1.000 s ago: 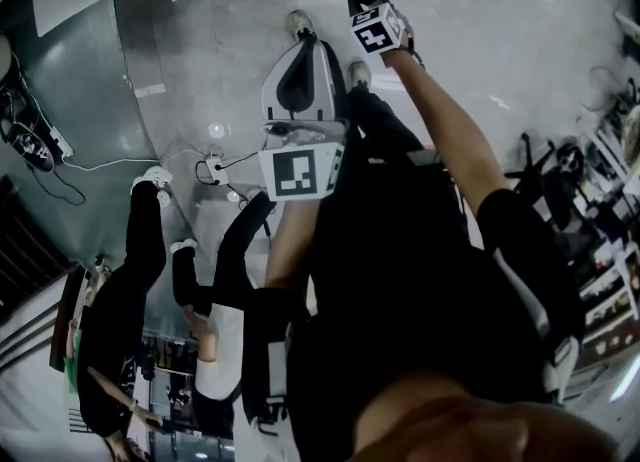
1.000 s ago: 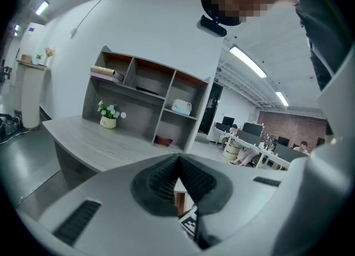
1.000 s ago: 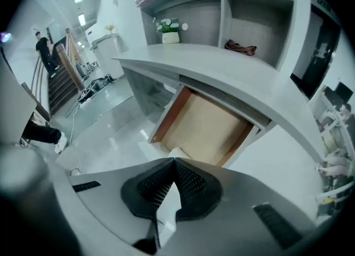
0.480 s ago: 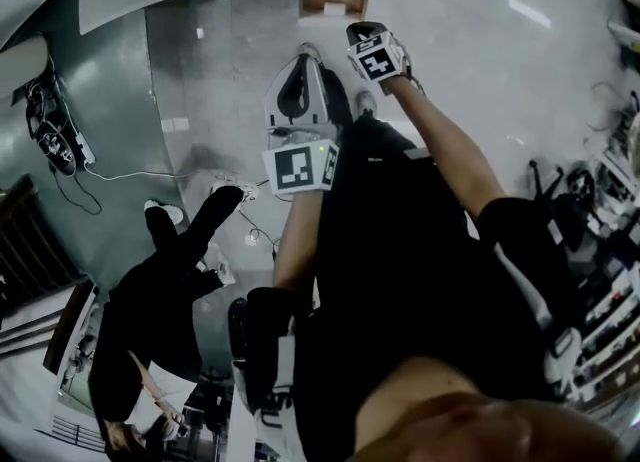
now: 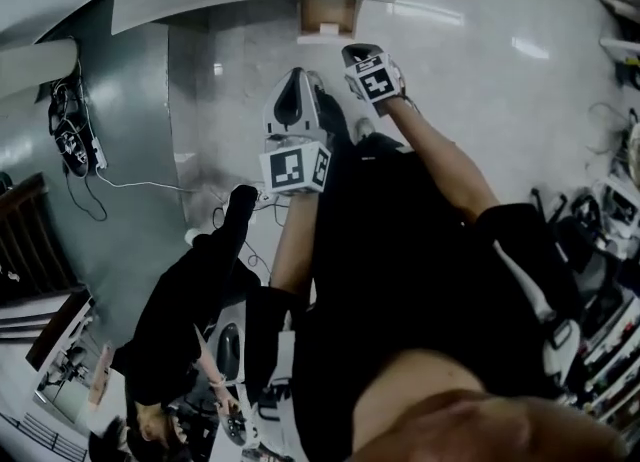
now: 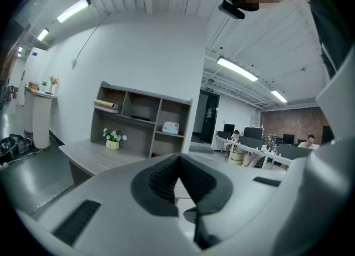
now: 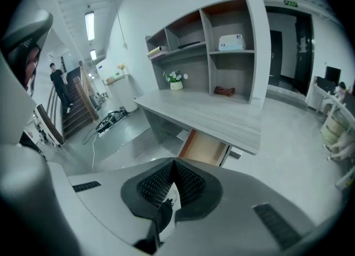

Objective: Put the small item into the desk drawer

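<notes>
Desk drawer (image 7: 202, 147) stands pulled open under the edge of a pale grey desk (image 7: 211, 113), its bare wooden inside showing. It lies just beyond and below the tips of the right gripper (image 7: 173, 162). Whether the small item is inside it cannot be told from any view.

The right gripper's jaws are closed tip to tip. Only a thin pale slit shows behind the tips, and no object can be made out between the ribbed pads.

Above and beyond those tips an open shelf unit (image 7: 222, 55) stands on the desk. It holds a white box (image 7: 231, 42) in an upper compartment and a small dark reddish object (image 7: 224, 90) in the one below. A pot of white flowers (image 7: 176, 80) sits on the desk beside the unit. Left of the tips a tangle of cables (image 7: 111, 119) lies on the floor. Farther left is a staircase (image 7: 66, 119) with a person (image 7: 57, 83) on it.

The left gripper (image 6: 177, 159) is closed as well, its dark pads meeting at the tips with nothing between them. It points almost level. The same desk, shelves and flowers lie past its tips to the left. Far off to the right are office desks (image 6: 260, 147) with monitors and seated people.

From the head view both grippers are held out in front of the wearer. The left one is nearer the body, its marker cube (image 5: 295, 168) facing up. The right one is farther ahead and to the right, with the open drawer straight ahead of it. A bystander (image 5: 190, 310) in dark clothes is behind and to the left of the left gripper.
</notes>
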Motion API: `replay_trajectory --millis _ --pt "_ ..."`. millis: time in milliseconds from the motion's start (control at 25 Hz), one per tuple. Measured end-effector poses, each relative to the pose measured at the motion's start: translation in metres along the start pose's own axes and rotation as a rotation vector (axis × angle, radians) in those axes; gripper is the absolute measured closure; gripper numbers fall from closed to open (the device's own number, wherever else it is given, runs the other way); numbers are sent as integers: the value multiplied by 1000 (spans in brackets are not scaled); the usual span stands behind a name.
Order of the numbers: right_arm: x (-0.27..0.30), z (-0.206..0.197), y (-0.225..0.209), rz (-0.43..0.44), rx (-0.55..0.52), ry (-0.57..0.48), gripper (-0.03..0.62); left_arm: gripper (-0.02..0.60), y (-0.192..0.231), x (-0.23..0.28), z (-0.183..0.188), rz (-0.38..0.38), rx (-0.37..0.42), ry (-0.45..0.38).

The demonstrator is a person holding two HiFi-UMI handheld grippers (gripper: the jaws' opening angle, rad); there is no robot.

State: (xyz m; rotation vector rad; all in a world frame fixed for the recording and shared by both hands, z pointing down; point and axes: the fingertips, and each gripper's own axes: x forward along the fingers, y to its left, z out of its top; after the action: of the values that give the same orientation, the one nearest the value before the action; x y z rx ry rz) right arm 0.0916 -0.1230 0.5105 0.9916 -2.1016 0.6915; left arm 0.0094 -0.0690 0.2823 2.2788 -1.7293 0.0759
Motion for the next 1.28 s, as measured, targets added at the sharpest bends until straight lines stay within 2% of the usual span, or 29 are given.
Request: replay_trajectory --millis 360,680,920,1280 --pt "-82 7 23 19 15 -129 595 591 -24 -48 4 47 -21 4" --pt "-145 16 36 23 7 -260 595 591 -42 -77 13 42 -22 13" --pt "-182 32 61 21 23 -342 595 591 -34 -98 21 35 -20 4" --pt "-242 50 122 20 11 -476 595 591 -12 -139 32 -12 -14 24"
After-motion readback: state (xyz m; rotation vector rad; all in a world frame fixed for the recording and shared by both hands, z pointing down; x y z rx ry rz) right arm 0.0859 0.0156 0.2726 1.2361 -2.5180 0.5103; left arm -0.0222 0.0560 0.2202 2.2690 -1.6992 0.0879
